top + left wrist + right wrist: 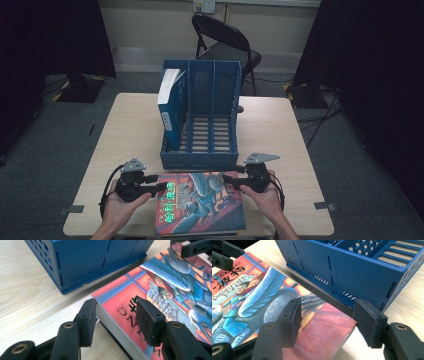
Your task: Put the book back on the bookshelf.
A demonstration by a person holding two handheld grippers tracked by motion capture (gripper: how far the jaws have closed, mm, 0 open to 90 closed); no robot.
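**Two grippers at the ends of one book, before a file rack**

Nearest the person, one large book [200, 202] with a red and blue illustrated cover lies flat at the near edge of the one wooden table [125, 125]. Two hands hold two grippers, one at each side of it. The left gripper [159, 187] stands part open astride the book's left edge: one jaw hangs beside the page edge, the other over the cover, neither clearly pressing. The right gripper [227, 179] is likewise part open astride the book's right corner, without gripping.

Just beyond the book stands one blue file rack [200, 160] with three compartments. One blue and white book [169, 107] leans upright in its left compartment. Farther off, one black folding chair [225, 45] stands behind the table.
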